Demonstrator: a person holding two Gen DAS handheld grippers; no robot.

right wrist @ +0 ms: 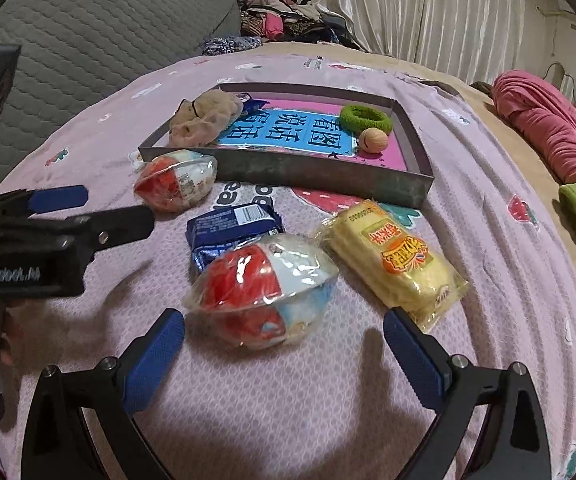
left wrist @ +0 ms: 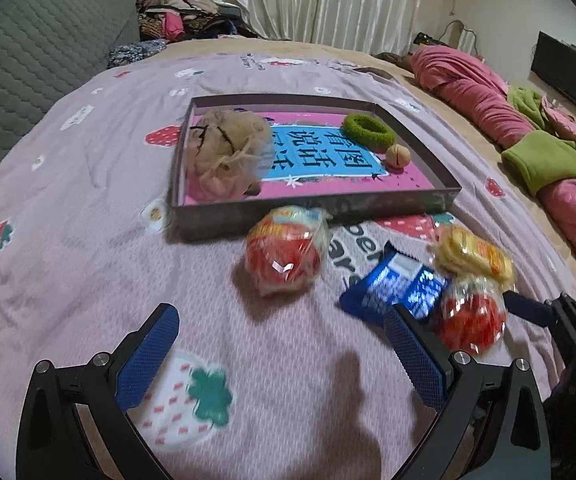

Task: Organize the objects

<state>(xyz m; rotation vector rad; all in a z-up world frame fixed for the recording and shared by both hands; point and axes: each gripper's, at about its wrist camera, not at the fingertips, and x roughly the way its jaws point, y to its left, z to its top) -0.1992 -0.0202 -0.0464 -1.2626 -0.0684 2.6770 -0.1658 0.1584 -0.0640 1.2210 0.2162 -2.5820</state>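
A shallow grey box (left wrist: 312, 206) (right wrist: 320, 178) with a pink and blue bottom lies on the bed. In it are a beige net pouch (left wrist: 227, 152) (right wrist: 203, 118), a green hair ring (left wrist: 368, 130) (right wrist: 366, 118) and a small tan ball (left wrist: 398, 157) (right wrist: 372, 140). In front lie two red and white snack packs (left wrist: 285, 256) (right wrist: 263, 292), (left wrist: 470, 316) (right wrist: 175, 180), a blue packet (left wrist: 396, 284) (right wrist: 231, 228) and a yellow wafer pack (left wrist: 474, 258) (right wrist: 392, 258). My left gripper (left wrist: 283, 350) is open and empty, short of the first pack. My right gripper (right wrist: 283, 344) is open around the near pack.
The bed has a pink strawberry sheet (left wrist: 87, 240). A grey quilted headboard (right wrist: 87, 40) is at the left, clothes (right wrist: 279, 12) pile at the back, pink and green bedding (right wrist: 548, 140) lies at the right. The left gripper (right wrist: 59, 204) shows in the right wrist view.
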